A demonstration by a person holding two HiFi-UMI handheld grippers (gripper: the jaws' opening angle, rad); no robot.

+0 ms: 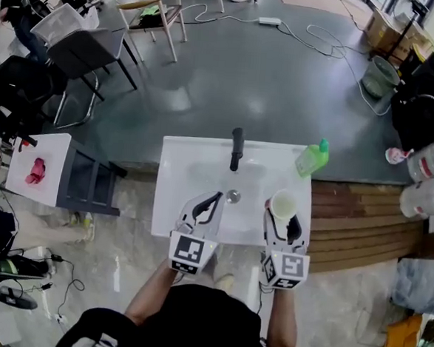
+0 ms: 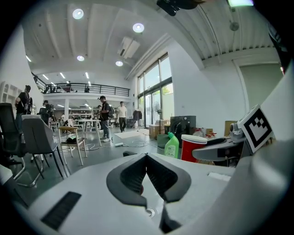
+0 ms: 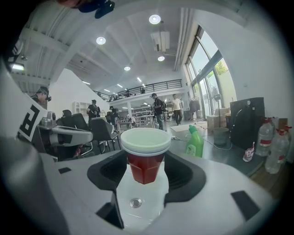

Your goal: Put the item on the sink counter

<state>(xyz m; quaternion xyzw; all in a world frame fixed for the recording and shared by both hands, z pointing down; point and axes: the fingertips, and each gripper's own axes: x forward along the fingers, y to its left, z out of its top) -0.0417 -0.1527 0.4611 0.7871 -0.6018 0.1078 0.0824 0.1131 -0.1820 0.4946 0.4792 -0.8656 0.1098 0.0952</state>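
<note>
**Inspector:** Status of the work at the time of inspection?

**Assessor:** Carry-and-place step, not completed. The right gripper [image 3: 145,164] was pinching a red cup [image 3: 145,160] by its body, one pad on each side, beneath a white lid [image 3: 145,139]. The cup hung over the right part of the white sink [image 1: 179,166], its base resting on nothing. The left gripper [image 2: 146,159] was pressed together at the tips with nothing in it, idle over the basin.

**Inspector:** What did the next move call for?

**Assessor:** In my judgement, a shift onto the flat rim at the right, a level descent until the base seated, then release. A green bottle [image 1: 311,158] occupied the far right corner of the counter, so the cup would need setting down apart from it. Whether the cup held liquid could not be determined, so it would need keeping upright.

**Inspector:** Differences between views?

**Assessor:** The head view gave the layout: the faucet [image 1: 236,148], the bottle, and both grippers side by side at the near edge. It showed the lid from above but not the grip, nor whether basin or rim lay under the cup. The right gripper view showed the pad contact and the drain [image 3: 136,202] lying below the cup's base. Only the left gripper view confirmed the closed, empty tips.
</note>
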